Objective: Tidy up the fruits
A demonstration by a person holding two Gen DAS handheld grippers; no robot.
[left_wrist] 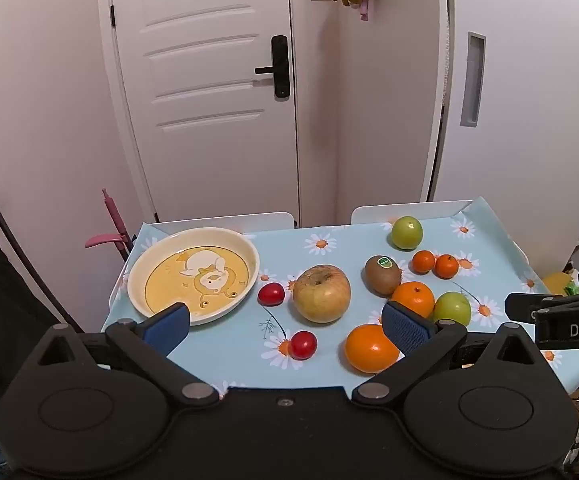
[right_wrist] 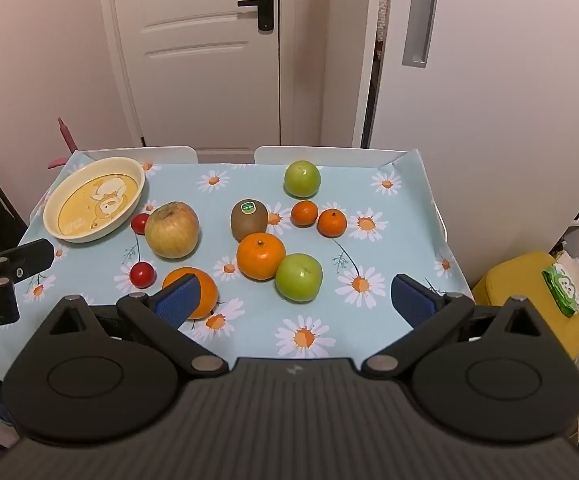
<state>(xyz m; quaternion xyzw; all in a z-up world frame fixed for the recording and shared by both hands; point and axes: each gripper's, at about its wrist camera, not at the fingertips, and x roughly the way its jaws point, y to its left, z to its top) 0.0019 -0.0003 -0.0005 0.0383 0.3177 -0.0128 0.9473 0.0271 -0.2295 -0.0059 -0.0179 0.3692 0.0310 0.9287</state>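
A cream plate (left_wrist: 141, 268) (right_wrist: 55, 200) with a yellow cartoon centre stands empty at the table's far left. Loose on the daisy cloth lie a large apple (left_wrist: 321, 294) (right_wrist: 172, 230), two red cherry tomatoes (left_wrist: 271, 294) (left_wrist: 303, 345), a kiwi (left_wrist: 383, 275) (right_wrist: 249, 220), three oranges (left_wrist: 370, 349) (right_wrist: 260, 255), two small tangerines (right_wrist: 304, 213) (right_wrist: 332, 222) and two green fruits (right_wrist: 302, 178) (right_wrist: 299, 277). My left gripper (left_wrist: 285, 326) is open and empty above the near edge. My right gripper (right_wrist: 295, 300) is open and empty, near the closer green fruit.
The table (right_wrist: 417, 280) has a light blue daisy cloth; two white chair backs (right_wrist: 321, 156) stand behind it. A white door (left_wrist: 209, 92) is behind. A yellow stool (right_wrist: 529, 300) with a green packet stands to the right of the table.
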